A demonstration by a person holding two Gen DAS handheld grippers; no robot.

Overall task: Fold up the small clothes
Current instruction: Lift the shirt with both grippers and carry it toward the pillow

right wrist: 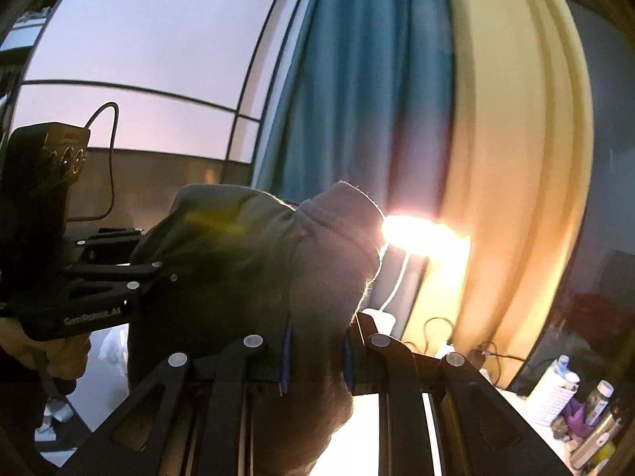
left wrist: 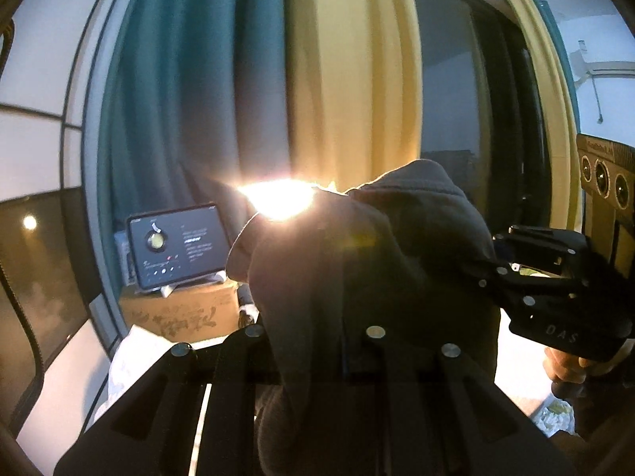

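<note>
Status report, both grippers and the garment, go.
Left gripper shut on the grey garment, right gripper shut on it too. Garment lifted, hanging between them. Bright lamp glaring behind; nothing blocking.

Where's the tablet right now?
In the left wrist view, the tablet stands at the left on a cardboard box, before the teal curtain, left of the held grey garment.

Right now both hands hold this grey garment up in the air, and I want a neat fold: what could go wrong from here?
1. The grey garment hangs bunched between the left gripper and the right gripper, so it may be laid down creased.
2. Each gripper pinches only a small part of the cloth; a tug could pull it free.
3. The lamp glares straight into both cameras and hides the cloth's edges.
</note>
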